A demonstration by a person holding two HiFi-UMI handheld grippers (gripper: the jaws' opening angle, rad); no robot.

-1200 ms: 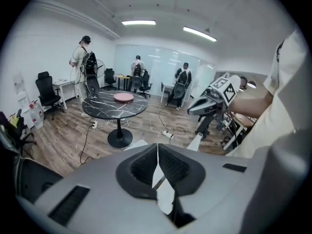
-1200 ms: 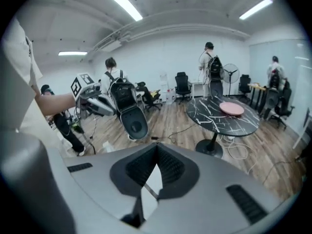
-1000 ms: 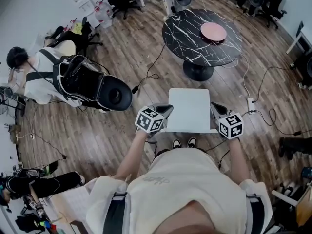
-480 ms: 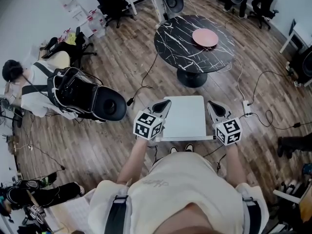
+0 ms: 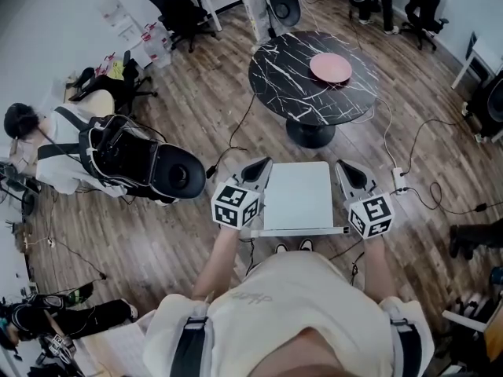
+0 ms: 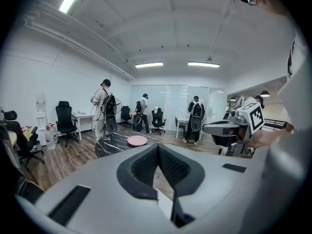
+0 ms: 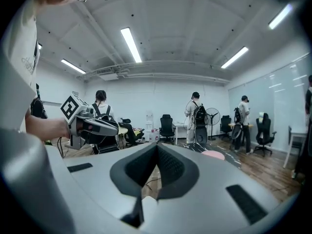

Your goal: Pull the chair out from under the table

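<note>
The white chair (image 5: pixel 299 197) stands on the wooden floor (image 5: pixel 196 132), wholly clear of the round black marble-patterned table (image 5: pixel 287 81). A strip of bare boards lies between its far edge and the table's pedestal, and its near edge is just in front of the person's shoes (image 5: pixel 292 247). The left hand-held gripper (image 5: pixel 266 162) lies along the chair's left side and the right hand-held gripper (image 5: pixel 343 165) along its right side. Each has its jaws pressed together with nothing between them, and the head view does not settle whether either touches the seat. A pink plate (image 5: pixel 330 67) rests on the table. Cables (image 5: pixel 413 136) trail over the floor to the right of the table, near a white power strip (image 5: pixel 398 177). To the left, a person in white (image 5: pixel 47 136) sits low beside a bulky black rig (image 5: pixel 145 157). Black office chairs (image 5: pixel 179 5) and a white desk stand along the far wall. The gripper views show a bright white room with strip lights and several people standing at the far end.
</note>
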